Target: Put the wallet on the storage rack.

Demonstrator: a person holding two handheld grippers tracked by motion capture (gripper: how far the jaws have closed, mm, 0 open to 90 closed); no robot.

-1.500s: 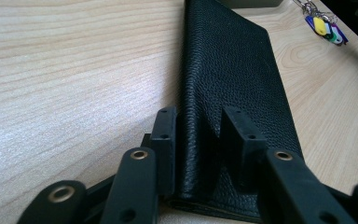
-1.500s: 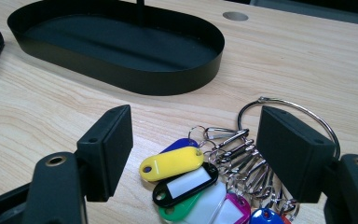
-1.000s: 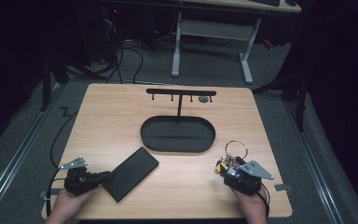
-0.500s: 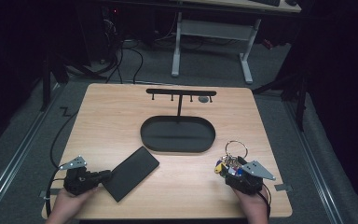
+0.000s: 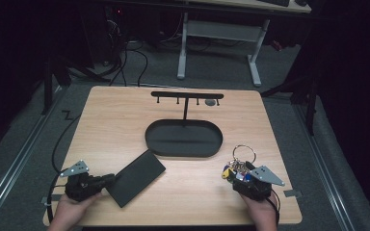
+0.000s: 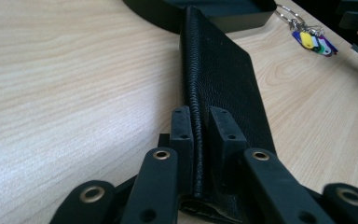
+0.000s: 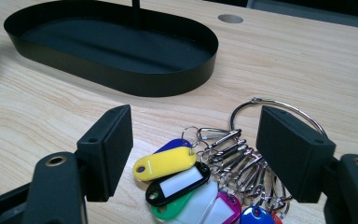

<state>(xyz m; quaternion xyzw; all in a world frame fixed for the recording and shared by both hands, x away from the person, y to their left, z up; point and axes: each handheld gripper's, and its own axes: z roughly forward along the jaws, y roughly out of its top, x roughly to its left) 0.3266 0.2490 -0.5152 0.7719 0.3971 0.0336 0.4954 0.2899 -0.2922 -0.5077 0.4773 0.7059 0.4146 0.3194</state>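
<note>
Tray (image 5: 183, 153) lies between left tongs (image 6: 200, 126) clamped on wallet (image 6: 223, 79) and right tongs (image 7: 193, 149), apart over keys (image 7: 191, 182).

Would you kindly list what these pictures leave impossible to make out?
- Black wallet: its near end is cut off behind the left claw in the left gripper view.
- Key tags: lower ones cut off by the bottom edge in the right gripper view; labels unreadable.
- Rack hooks: too small in the high view.

Black tools (image 5: 107, 179) – brass-ringed screw holes, grey three-cornered plates, trailing cables
</note>
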